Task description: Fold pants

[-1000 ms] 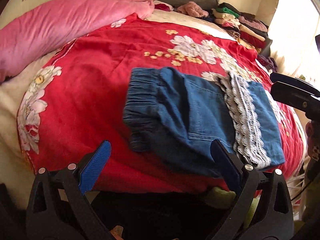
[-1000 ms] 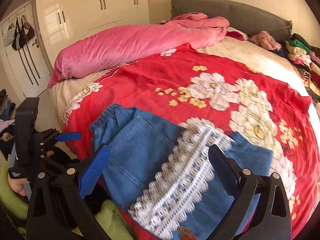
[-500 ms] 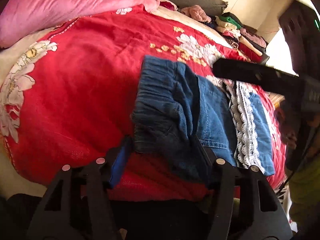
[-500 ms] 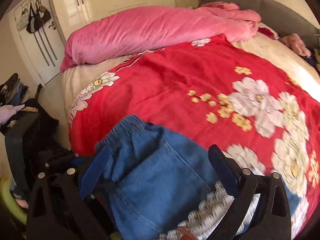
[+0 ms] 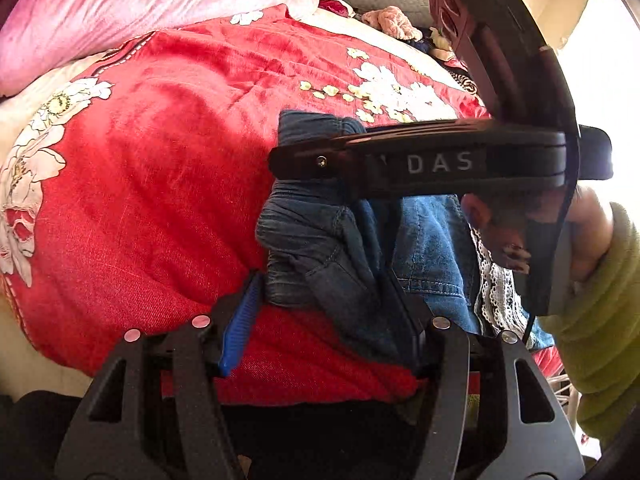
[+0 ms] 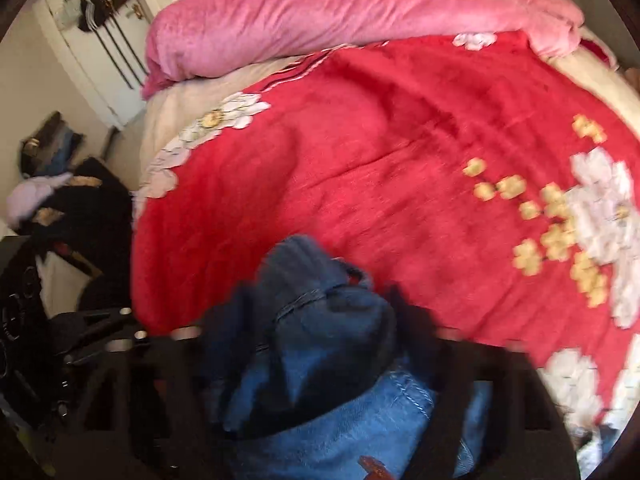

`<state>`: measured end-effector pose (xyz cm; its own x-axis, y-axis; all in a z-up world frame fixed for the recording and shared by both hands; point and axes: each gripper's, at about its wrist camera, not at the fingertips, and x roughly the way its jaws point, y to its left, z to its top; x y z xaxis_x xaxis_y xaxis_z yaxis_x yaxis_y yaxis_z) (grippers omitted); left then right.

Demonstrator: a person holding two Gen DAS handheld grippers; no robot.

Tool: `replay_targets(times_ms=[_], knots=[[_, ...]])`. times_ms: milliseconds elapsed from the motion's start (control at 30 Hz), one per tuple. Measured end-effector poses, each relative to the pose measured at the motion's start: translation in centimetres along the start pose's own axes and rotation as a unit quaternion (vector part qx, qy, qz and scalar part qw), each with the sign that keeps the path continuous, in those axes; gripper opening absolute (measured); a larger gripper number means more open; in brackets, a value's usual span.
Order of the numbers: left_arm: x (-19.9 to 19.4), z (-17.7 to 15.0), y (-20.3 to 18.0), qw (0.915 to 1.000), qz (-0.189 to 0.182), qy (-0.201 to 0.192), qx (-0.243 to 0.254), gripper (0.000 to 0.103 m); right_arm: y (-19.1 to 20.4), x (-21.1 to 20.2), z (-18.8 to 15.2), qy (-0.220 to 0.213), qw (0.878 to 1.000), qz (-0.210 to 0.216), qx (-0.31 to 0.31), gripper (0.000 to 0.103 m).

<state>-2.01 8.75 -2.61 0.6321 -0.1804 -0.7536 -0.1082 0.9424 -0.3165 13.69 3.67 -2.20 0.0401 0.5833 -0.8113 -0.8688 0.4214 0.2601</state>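
Tools (image 5: 324, 312) (image 6: 304, 344) half-closed, both pinching bunched denim pants (image 5: 332, 248).

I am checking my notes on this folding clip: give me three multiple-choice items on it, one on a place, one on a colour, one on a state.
1. Where do the denim pants lie?
A. on the red flowered blanket
B. on the floor
C. on a chair

2. What colour is the rolled duvet at the far side of the bed?
A. green
B. pink
C. grey

3. What is between the fingers of the left gripper?
A. nothing
B. a pillow
C. bunched denim at the waistband

Answers: 1 A, the red blanket shows around the pants; 2 B, it is plainly pink in both views; 3 C, the pads close on the gathered waist fabric.
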Motion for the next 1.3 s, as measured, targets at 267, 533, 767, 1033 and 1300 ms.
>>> replay_targets(times_ms=[267,533,767,1033,1300], knots=[[-0.6,0.2,-1.4,0.9996,0.002,-0.012,0.026,0.082,-1.4,-7.0,-3.1,-0.097,0.994,0.042,0.033,0.029],[0.4,1.0,-4.5,0.9952,-0.094,0.021,0.014,0.093,-5.0,-15.5,-8.1,-0.181,0.979,0.046,0.088,0.028],[1.6,1.1,-10.9,0.9769,-0.201,0.050,0.052,0.092,-7.3,-19.4,-13.0,-0.222,0.965,0.020,0.137,0.046],[2.0,-2.8,-17.9,0.9580,-0.204,0.079,0.185,0.093,-9.7,-21.3,-20.7,-0.218,0.939,-0.031,0.263,0.083],[3.7,-4.2,-18.6,0.9589,-0.152,0.102,0.216,0.093,-10.6,-17.5,-21.5,-0.145,0.943,-0.049,0.295,0.043]])
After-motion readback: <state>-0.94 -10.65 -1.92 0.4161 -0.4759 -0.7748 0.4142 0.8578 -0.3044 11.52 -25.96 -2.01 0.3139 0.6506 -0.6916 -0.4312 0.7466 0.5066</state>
